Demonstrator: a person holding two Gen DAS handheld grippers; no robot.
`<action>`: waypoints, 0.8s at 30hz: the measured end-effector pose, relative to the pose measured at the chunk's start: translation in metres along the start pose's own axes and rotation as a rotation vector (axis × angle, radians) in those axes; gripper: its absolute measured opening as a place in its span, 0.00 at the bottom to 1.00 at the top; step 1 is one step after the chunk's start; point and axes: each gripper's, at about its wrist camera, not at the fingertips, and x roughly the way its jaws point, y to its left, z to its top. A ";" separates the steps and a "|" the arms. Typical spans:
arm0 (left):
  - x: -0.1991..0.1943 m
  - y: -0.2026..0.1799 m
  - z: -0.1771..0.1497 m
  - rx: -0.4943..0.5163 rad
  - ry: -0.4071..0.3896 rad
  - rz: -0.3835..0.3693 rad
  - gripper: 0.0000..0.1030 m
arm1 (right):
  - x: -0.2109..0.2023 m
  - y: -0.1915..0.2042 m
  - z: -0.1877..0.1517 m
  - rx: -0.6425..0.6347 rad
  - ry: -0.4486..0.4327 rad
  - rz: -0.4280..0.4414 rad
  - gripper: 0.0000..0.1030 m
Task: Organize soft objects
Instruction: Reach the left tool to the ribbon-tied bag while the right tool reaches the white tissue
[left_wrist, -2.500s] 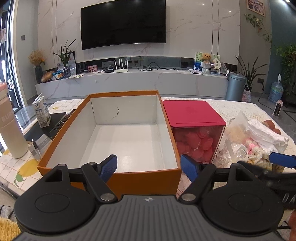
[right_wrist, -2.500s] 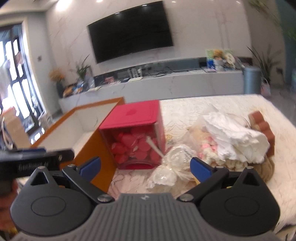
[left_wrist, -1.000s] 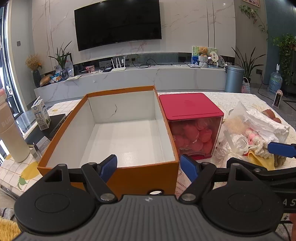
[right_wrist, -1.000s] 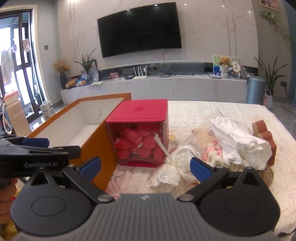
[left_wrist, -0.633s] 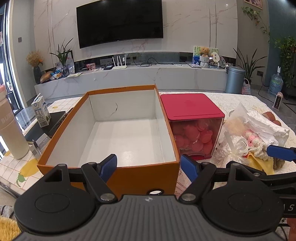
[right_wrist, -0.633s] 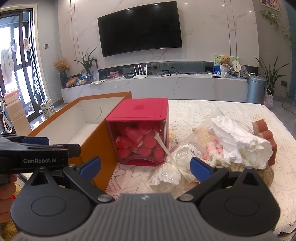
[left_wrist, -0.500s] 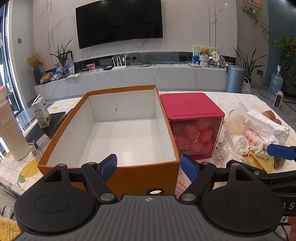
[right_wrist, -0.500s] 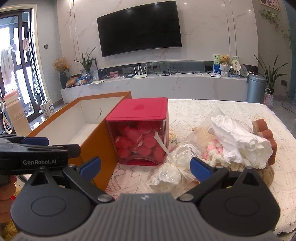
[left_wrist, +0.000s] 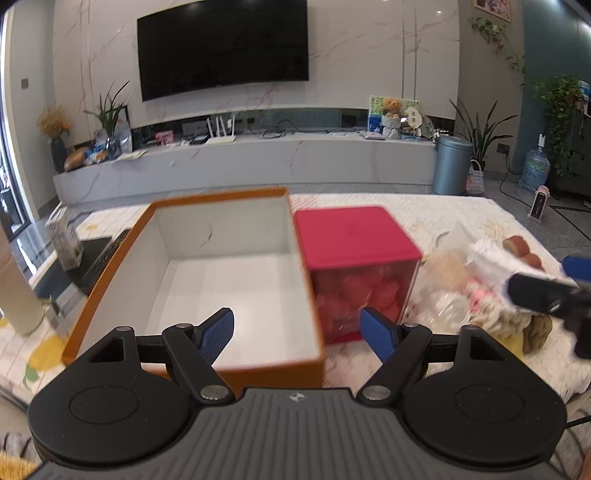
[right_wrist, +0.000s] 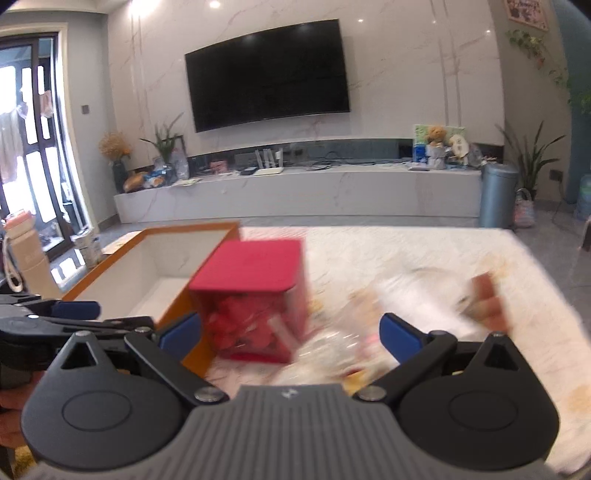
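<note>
Lace-covered table (right_wrist: 424, 254), one orange box (left_wrist: 110, 280), one red-lidded container (left_wrist: 354, 236), two empty grippers

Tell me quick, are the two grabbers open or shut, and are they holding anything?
Left gripper: jaws open, holding nothing, over the box.
Right gripper: jaws open, holding nothing.

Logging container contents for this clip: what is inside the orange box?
Nothing shows inside the orange box: bare white floor and walls. Its near end is covered by the open left claw, so that strip cannot be checked.
</note>
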 end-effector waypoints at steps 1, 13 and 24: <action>0.001 -0.005 0.004 0.011 -0.004 -0.006 0.89 | -0.003 -0.007 0.006 -0.011 0.004 -0.021 0.97; 0.038 -0.095 -0.006 0.343 0.078 -0.220 0.89 | 0.040 -0.086 0.019 -0.073 0.249 -0.097 0.98; 0.093 -0.128 -0.030 0.444 0.244 -0.265 0.89 | 0.122 -0.093 0.005 -0.019 0.373 -0.041 0.76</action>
